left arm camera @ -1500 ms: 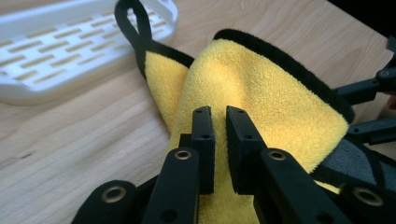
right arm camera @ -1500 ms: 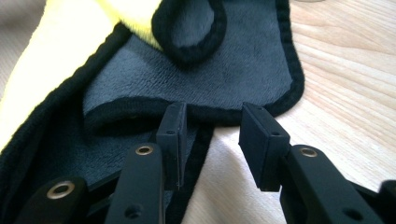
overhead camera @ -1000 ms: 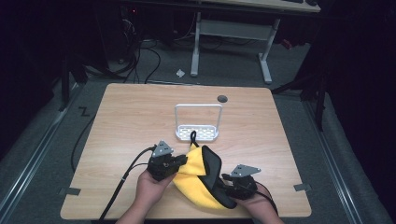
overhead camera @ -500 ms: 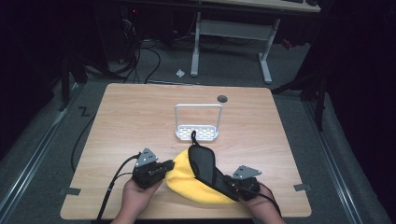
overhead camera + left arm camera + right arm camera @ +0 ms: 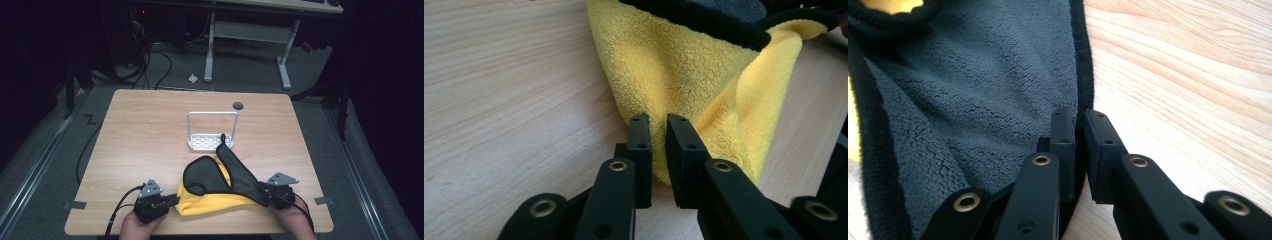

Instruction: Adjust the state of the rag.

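Note:
A yellow fleece cloth [image 5: 215, 202] lies near the table's front edge with a dark grey, black-hemmed cloth [image 5: 210, 175] draped over it. My left gripper [image 5: 175, 200] is at the yellow cloth's left end. Its jaws have just been opening, and in the left gripper view [image 5: 658, 122] a narrow gap shows between them with the yellow cloth [image 5: 674, 65] at the tips, not pinched. My right gripper [image 5: 263, 191] is at the dark cloth's right corner. Its jaws have just been closing, and in the right gripper view [image 5: 1079, 117] they pinch the hem of the dark cloth [image 5: 973, 90].
A small white wire rack [image 5: 212, 142] stands at the middle of the wooden table [image 5: 150, 130], just behind the cloths. A round cable hole [image 5: 238, 105] sits near the far edge. Desk legs and cables are on the dark floor beyond.
My left hand has moved left and toward the front edge, my right hand slightly right. The two cloths now lie stretched wider between the grippers.

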`<state>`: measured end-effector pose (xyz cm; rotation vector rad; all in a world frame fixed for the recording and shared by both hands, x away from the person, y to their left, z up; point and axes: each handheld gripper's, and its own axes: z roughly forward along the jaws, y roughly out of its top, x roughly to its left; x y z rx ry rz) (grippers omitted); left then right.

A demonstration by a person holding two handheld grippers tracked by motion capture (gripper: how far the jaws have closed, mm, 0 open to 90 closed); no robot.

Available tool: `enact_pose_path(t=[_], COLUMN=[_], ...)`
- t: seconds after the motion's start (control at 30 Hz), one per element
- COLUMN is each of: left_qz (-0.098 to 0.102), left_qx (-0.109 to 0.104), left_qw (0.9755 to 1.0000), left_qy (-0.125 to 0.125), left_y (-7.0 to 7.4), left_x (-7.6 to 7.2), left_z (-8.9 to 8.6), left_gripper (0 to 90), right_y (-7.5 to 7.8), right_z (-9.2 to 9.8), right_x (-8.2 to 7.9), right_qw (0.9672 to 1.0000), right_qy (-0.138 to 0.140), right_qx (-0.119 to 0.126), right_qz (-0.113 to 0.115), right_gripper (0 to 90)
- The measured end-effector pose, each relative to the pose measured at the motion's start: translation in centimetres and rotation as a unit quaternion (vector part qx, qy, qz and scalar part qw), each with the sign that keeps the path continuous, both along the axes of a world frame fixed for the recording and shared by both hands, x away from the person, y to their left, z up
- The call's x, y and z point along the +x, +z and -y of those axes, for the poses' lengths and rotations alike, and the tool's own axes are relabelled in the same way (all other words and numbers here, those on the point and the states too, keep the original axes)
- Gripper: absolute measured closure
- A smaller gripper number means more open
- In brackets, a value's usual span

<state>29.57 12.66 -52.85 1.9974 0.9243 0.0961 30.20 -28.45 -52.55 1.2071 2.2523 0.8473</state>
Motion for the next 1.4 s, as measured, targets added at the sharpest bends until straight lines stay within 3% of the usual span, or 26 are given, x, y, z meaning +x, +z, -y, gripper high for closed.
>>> enact_pose_path(t=[0.23, 0.4, 0.47, 0.5, 0.53, 0.63, 0.67, 0.7, 0.77, 0.83, 0.9, 0.97, 1.07, 1.13, 1.27, 1.4], left_qz=[0.016, 0.011, 0.011, 0.001, 0.001, -0.004, -0.023, -0.023, -0.035, -0.048, -0.048, -0.044, -0.036, -0.031, -0.021, -0.013], left_qx=[-0.01, -0.034, -0.035, -0.039, -0.039, -0.034, -0.027, -0.027, 0.012, 0.033, 0.057, 0.052, 0.064, 0.064, 0.055, 0.04], left_qw=[0.9991, 0.9966, 0.9968, 0.9969, 0.9969, 0.9982, 0.9986, 0.9986, 0.9989, 0.9982, 0.9972, 0.9977, 0.9972, 0.9974, 0.9982, 0.9983], left_qy=[0.037, 0.074, 0.072, 0.069, 0.069, 0.05, 0.038, 0.038, 0.028, 0.014, 0.009, 0.003, -0.011, -0.013, 0.003, 0.04], left_y=[0.5, 1.3, 1.8, 2.3, 2.3, 2.9, 2.5, 2.5, 1.7, 1.0, 0.4, 0.2, 0.1, 0.0, 0.1, 0.1], left_x=[0.7, 3.3, 4.7, 6.2, 6.2, 8.0, 9.1, 9.1, 9.7, 9.7, 9.3, 8.6, 7.6, 7.0, 6.2, 5.0], left_z=[-1.2, -2.3, -1.6, -0.4, -0.4, 2.0, 3.5, 3.5, 4.8, 5.5, 5.8, 5.7, 5.6, 5.3, 3.4, 0.0], left_gripper=[65.7, 61.7, 59.1, 55.1, 52.8, 50.5, 49.1, 48.5, 48.5, 49.9, 54.1, 63.4, 81.3, 85.7, 87.5, 87.6], right_y=[0.0, 0.0, 0.0, -0.1, -0.1, -0.1, -0.1, -0.1, -0.1, -0.1, -0.1, -0.1, -0.1, -0.1, 0.0, 0.1], right_z=[0.4, 0.5, 0.6, 0.5, 0.5, 0.5, 0.6, 0.6, 0.6, 0.7, 0.7, 0.7, 0.6, 0.6, 0.7, 1.0], right_x=[0.0, 0.0, 0.2, 0.2, 0.2, 0.2, 0.2, 0.2, 0.2, 0.2, 0.2, 0.2, 0.2, 0.3, 0.1, -0.8], right_qw=[1.0, 1.0, 1.0, 1.0, 1.0, 1.0, 1.0, 1.0, 0.9999, 0.9999, 0.9999, 0.9999, 0.9999, 0.9999, 1.0, 0.9999], right_qy=[0.0, 0.002, 0.004, 0.004, 0.004, 0.005, 0.006, 0.006, 0.006, 0.006, 0.007, 0.007, 0.007, 0.007, 0.006, 0.003], right_qx=[0.007, 0.005, 0.006, 0.007, 0.007, 0.007, 0.007, 0.007, 0.009, 0.011, 0.01, 0.011, 0.01, 0.008, 0.004, 0.003], right_qz=[-0.004, -0.004, -0.003, -0.003, -0.003, -0.002, -0.002, -0.002, -0.003, -0.004, -0.003, -0.004, -0.004, -0.004, -0.005, -0.011], right_gripper=[82.3, 81.7, 81.6, 81.6, 81.6, 81.6, 81.4, 81.4, 81.2, 81.2, 81.1, 81.1, 81.3, 81.6, 81.7, 81.6])
